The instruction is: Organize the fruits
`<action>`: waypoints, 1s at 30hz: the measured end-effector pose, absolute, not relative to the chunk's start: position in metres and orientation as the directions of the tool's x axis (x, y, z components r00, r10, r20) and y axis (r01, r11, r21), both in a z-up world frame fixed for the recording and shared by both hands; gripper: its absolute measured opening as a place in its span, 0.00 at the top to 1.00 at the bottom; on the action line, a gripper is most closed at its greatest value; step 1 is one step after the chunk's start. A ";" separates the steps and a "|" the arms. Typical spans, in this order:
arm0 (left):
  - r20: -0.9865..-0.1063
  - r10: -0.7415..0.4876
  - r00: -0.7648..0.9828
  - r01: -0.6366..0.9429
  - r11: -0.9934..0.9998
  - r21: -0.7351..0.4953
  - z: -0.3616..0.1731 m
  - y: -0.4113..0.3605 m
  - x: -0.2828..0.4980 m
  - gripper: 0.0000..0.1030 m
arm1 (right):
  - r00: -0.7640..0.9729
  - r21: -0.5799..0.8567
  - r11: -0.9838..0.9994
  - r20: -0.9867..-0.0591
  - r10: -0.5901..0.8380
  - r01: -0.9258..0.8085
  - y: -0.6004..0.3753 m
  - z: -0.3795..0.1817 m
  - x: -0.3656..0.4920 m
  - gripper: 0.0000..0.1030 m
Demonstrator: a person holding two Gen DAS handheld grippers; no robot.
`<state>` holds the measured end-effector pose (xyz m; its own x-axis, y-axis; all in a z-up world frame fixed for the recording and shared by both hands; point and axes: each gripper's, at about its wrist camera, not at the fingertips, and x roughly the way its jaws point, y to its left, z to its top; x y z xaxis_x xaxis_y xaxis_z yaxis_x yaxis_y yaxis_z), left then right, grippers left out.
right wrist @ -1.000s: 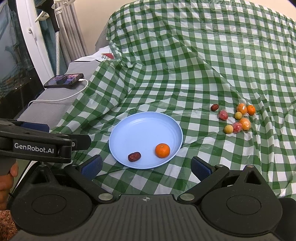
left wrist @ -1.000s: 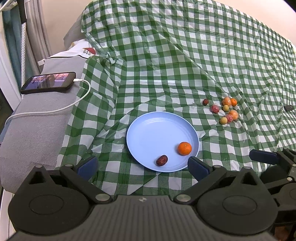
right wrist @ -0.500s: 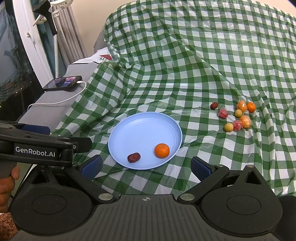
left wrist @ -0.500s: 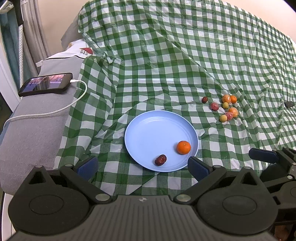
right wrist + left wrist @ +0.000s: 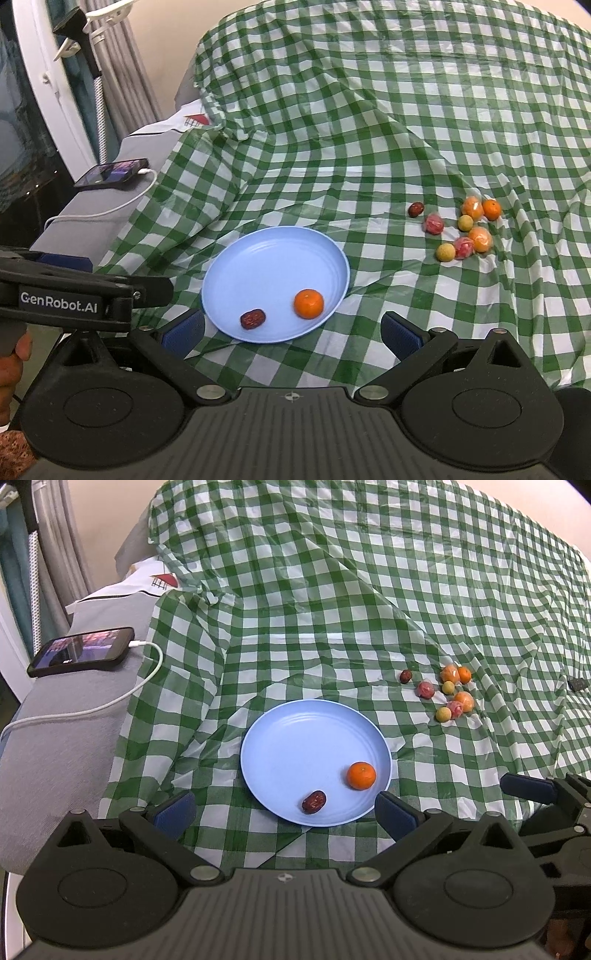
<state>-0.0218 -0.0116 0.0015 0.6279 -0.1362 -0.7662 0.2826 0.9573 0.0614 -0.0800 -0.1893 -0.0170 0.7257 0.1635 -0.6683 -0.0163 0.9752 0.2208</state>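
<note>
Both grippers wide and empty; two fruits on plate, eight loose

Currently, the left wrist view shows the left gripper (image 5: 284, 806) with its blue pads spread wide, holding nothing and touching nothing, poised above the near edge of the blue plate (image 5: 295, 738). On the plate lie a tangerine (image 5: 361, 775) and, just beside it toward the camera, a dark red date (image 5: 314, 801). A cluster of small loose fruits (image 5: 445, 693) lies on the green checked cloth (image 5: 332, 609), well apart from the plate on its far right. Only this view shows a small dark object (image 5: 578, 683) on the cloth at the right edge; what it is cannot be told. The right gripper (image 5: 543, 797) enters at lower right.

The right wrist view shows the right gripper (image 5: 291, 330) equally wide and empty, clear of the plate (image 5: 273, 258). The tangerine (image 5: 308, 303) and date (image 5: 252, 319) sit at the plate's near side. The cluster (image 5: 461, 230) numbers eight pieces here. Only this view shows the side of the left gripper (image 5: 85, 295), marked "GenRobot.AI", and part of a hand (image 5: 14, 354) beneath it. A phone (image 5: 112, 173) with a white cable (image 5: 110, 208) lies on the grey surface at left.
</note>
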 end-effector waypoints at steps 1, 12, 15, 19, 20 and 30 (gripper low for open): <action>-0.767 -0.136 0.628 0.284 0.957 0.063 0.001 -0.014 -0.020 0.00 | 0.725 0.222 0.975 -0.670 0.161 -0.011 -0.189 -0.018 -0.079 0.02; -0.782 -0.135 0.608 0.296 0.953 0.066 -0.001 -0.034 -0.002 0.00 | 0.724 0.230 0.972 -0.679 0.126 0.047 -0.203 -0.026 -0.068 0.02; -0.786 -0.136 0.604 0.302 0.951 0.068 -0.001 -0.041 0.003 0.00 | 0.723 0.228 0.971 -0.682 0.108 0.071 -0.209 -0.029 -0.065 0.02; -0.790 -0.139 0.597 0.316 0.946 0.073 -0.003 -0.052 0.009 0.00 | 0.721 0.230 0.967 -0.688 0.085 0.106 -0.223 -0.035 -0.062 0.02; -0.792 -0.140 0.595 0.321 0.944 0.074 -0.004 -0.055 0.010 0.00 | 0.721 0.230 0.967 -0.688 0.080 0.113 -0.230 -0.037 -0.061 0.02; -0.803 -0.149 0.578 0.348 0.934 0.077 -0.008 -0.080 0.024 0.00 | 0.724 0.208 0.960 -0.690 0.008 0.188 -0.257 -0.049 -0.046 0.02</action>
